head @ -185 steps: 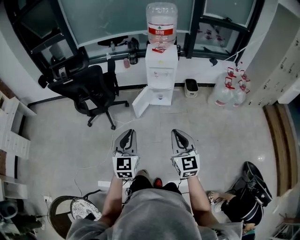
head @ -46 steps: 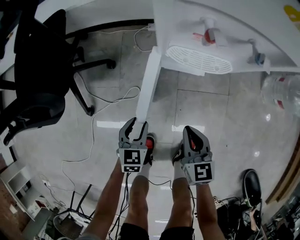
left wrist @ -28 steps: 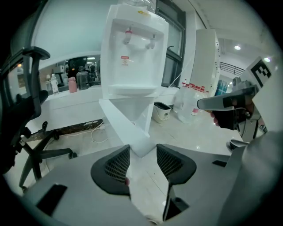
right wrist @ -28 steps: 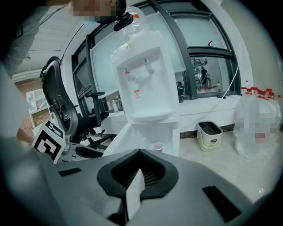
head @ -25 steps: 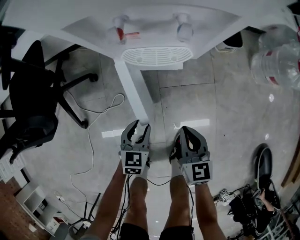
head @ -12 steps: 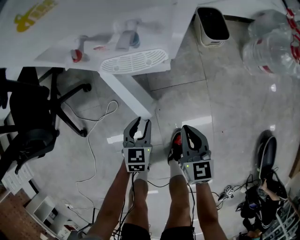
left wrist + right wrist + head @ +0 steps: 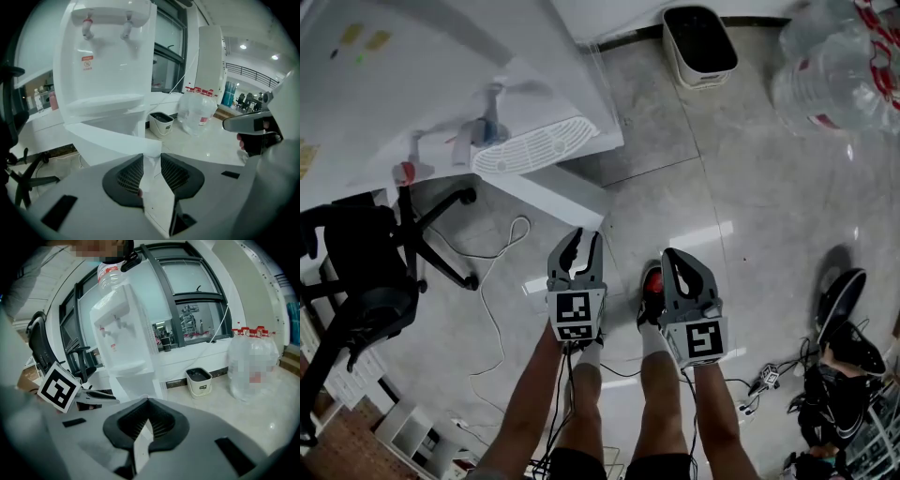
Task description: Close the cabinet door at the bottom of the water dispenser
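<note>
Swung nearer shut, the flat white cabinet door [image 7: 553,192] sits between closing left tongs [image 7: 585,236], right tongs [image 7: 670,256] pinched empty; next, push it home.

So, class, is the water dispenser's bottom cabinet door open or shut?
Open: the cabinet door juts out from the water dispenser, its edge between the left gripper's closing jaws.

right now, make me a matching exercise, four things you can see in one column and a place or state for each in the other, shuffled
1 cabinet door
2 waste bin
3 office chair
4 right gripper

a jaws together, nothing held
b standing open from the water dispenser
c black, at the head view's left edge
d on the floor between the dispenser and the water bottles

Pairs: 1-b, 2-d, 3-c, 4-a
</note>
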A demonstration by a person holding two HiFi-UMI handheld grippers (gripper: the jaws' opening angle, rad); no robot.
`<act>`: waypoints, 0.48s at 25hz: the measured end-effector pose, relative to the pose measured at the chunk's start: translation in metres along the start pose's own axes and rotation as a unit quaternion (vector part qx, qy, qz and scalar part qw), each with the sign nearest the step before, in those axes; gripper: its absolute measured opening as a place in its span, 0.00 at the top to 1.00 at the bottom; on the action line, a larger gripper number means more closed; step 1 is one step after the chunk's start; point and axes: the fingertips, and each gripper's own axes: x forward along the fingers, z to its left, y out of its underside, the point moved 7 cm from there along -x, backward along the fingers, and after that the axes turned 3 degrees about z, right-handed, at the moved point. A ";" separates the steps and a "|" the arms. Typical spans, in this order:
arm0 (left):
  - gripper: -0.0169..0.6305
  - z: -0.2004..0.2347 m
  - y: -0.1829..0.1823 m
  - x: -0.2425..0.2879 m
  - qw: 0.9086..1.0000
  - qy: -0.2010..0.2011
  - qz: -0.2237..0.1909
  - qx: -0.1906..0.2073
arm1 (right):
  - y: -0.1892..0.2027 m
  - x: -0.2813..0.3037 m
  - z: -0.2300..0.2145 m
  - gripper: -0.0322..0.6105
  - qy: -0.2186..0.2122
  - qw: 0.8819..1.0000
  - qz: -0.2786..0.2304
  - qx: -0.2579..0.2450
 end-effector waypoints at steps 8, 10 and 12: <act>0.81 -0.007 -0.029 0.030 1.000 -0.003 -0.003 0.013 | -0.010 0.010 -0.027 0.93 0.008 1.000 -0.006 0.013; 0.82 -0.006 -0.036 0.037 1.000 -0.005 -0.004 0.017 | -0.013 0.011 -0.033 0.93 0.010 1.000 -0.007 0.014; 0.83 -0.006 -0.042 0.044 1.000 -0.005 -0.006 0.020 | -0.017 0.012 -0.040 0.93 0.013 1.000 -0.009 0.016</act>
